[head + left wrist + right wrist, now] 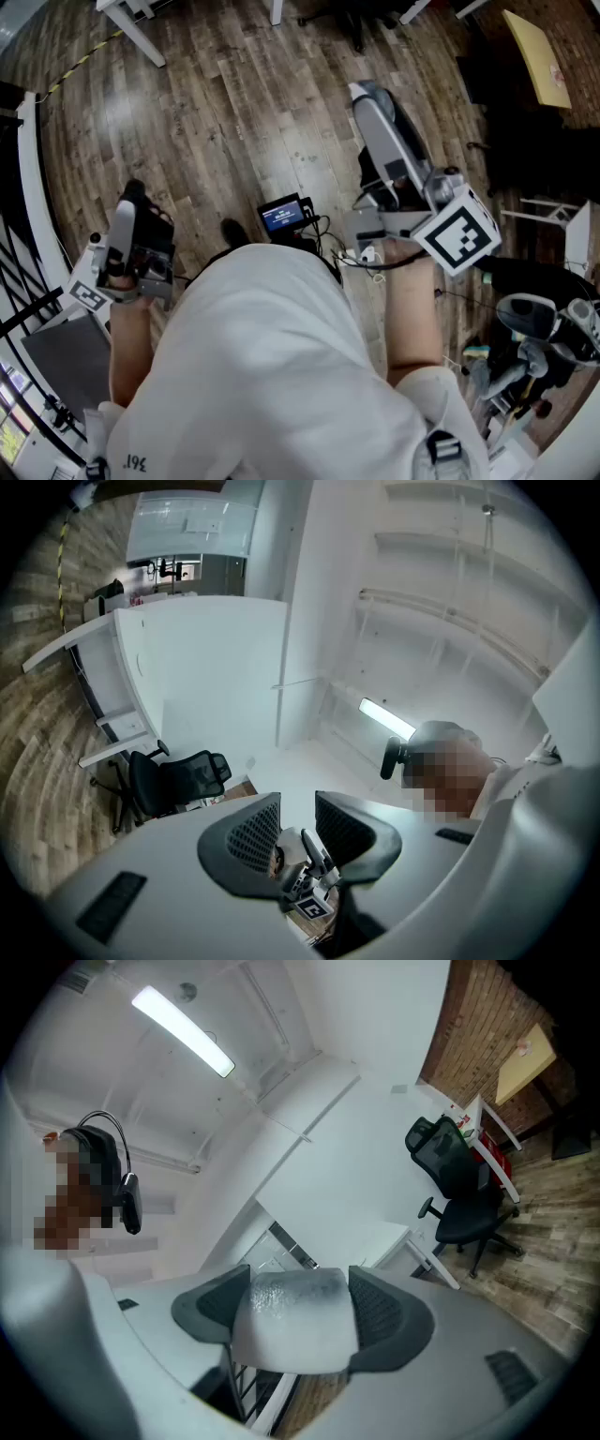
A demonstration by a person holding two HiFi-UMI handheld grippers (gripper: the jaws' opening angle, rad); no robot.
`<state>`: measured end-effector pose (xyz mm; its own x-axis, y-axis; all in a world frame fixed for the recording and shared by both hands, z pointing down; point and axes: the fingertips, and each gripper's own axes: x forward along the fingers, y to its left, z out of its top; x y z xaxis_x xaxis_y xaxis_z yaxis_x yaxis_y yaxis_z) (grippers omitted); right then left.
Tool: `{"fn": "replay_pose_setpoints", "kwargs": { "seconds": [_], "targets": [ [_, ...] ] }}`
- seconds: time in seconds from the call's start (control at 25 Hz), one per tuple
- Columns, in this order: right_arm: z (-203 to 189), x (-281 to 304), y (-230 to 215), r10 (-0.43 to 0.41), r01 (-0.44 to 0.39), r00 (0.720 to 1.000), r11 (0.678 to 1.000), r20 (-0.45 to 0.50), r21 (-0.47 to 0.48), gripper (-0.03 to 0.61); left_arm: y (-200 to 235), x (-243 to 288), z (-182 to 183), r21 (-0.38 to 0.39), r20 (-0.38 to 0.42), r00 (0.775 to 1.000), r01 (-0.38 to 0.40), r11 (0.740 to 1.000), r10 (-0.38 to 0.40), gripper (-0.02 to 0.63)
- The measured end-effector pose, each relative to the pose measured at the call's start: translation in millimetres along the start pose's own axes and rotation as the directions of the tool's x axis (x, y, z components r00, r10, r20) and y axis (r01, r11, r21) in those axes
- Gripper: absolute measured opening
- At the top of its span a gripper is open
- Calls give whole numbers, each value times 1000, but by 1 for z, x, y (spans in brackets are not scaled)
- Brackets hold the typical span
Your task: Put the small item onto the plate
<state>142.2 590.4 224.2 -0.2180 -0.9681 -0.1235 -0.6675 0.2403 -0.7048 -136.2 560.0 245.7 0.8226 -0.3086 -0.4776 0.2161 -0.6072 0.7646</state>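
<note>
the small item [295, 1326], a pale, cloudy block with a rounded top, is sitting between the jaws of the right gripper [298, 1283]. it is filling the whole gap, and the dark ribbed pads are pressing on it from both sides, so the jaws are standing wide and clamping it. in the head view this gripper is reaching away from the person's body over the wooden floor [234, 112], roughly level. its marker cube [457, 228] is riding just above the bare forearm that is carrying it.

the left gripper [298, 808] is being held out on the person's other side, well apart from the right one, and it is tilting upward. its two jaws are standing apart with a narrow gap, and nothing is resting between the pads, so it is carrying nothing.

between the two arms, the person's white shirt [281, 375] is filling the lower middle of the head view. just beyond it a small screen [284, 216] with cables is lying on the floor.

further out, a black office chair [178, 780] is standing by a white desk in the left gripper view. a long ceiling light [183, 1030] is glowing overhead in the right gripper view. a brick wall [478, 1035] is running along the room's far side there, with more dark chairs below it.
</note>
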Motion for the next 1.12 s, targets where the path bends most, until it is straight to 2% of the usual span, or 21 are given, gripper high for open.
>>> {"fn": "replay_pose_setpoints", "kwargs": {
  "seconds": [1.12],
  "targets": [
    [-9,13,0,6,-6,999,1000,-33,0,324,4,0,4,7,15,1000,6,1000,-6,115]
  ]
}}
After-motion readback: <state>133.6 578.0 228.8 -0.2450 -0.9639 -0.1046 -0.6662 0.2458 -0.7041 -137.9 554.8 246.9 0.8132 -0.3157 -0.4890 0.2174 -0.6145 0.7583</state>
